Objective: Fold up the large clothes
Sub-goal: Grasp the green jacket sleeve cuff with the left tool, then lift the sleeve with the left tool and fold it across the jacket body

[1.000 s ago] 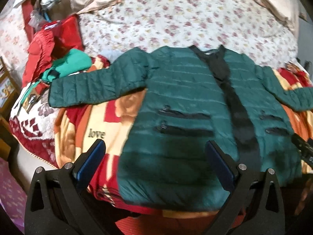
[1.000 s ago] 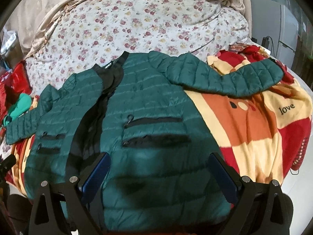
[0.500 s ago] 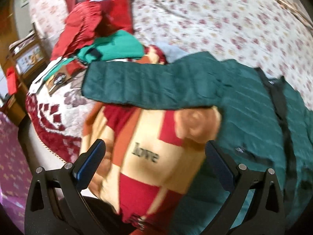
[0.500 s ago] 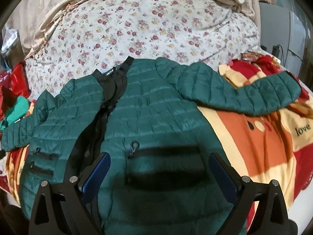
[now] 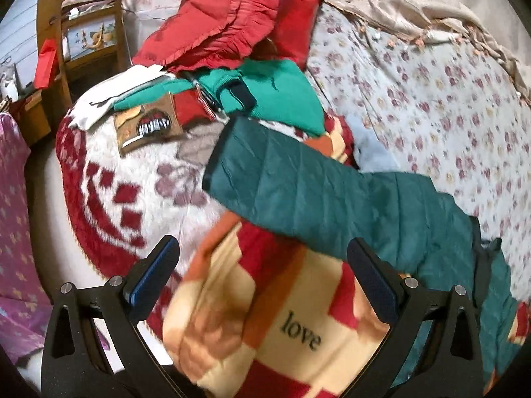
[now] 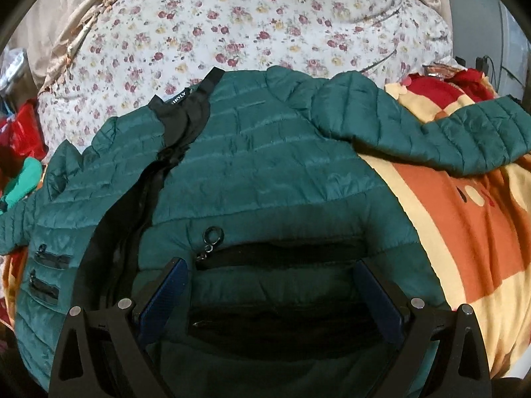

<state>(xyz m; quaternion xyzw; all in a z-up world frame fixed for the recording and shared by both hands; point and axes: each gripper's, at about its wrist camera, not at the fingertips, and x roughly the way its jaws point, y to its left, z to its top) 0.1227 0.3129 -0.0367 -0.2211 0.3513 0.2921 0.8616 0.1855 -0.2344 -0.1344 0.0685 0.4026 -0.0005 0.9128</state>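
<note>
A dark green quilted jacket (image 6: 265,179) lies front up on the bed, both sleeves spread out, with a black zipper band (image 6: 179,139) down the middle. My right gripper (image 6: 270,285) is open and empty, low over the jacket's right chest pockets (image 6: 282,257). My left gripper (image 5: 262,275) is open and empty above the orange and red "love" blanket (image 5: 265,325), just short of the jacket's left sleeve (image 5: 298,182), whose cuff (image 5: 215,165) points left.
A pile of red and bright green clothes (image 5: 252,66) lies beyond the left sleeve. A red and white fleece blanket (image 5: 116,179) hangs over the bed's left edge. A floral quilt (image 6: 249,26) covers the far bed. A wooden chair (image 5: 89,33) stands at left.
My left gripper has swung left from the jacket's body to its left sleeve and come closer. My right gripper has moved forward and lower over the jacket's chest. Both stay open.
</note>
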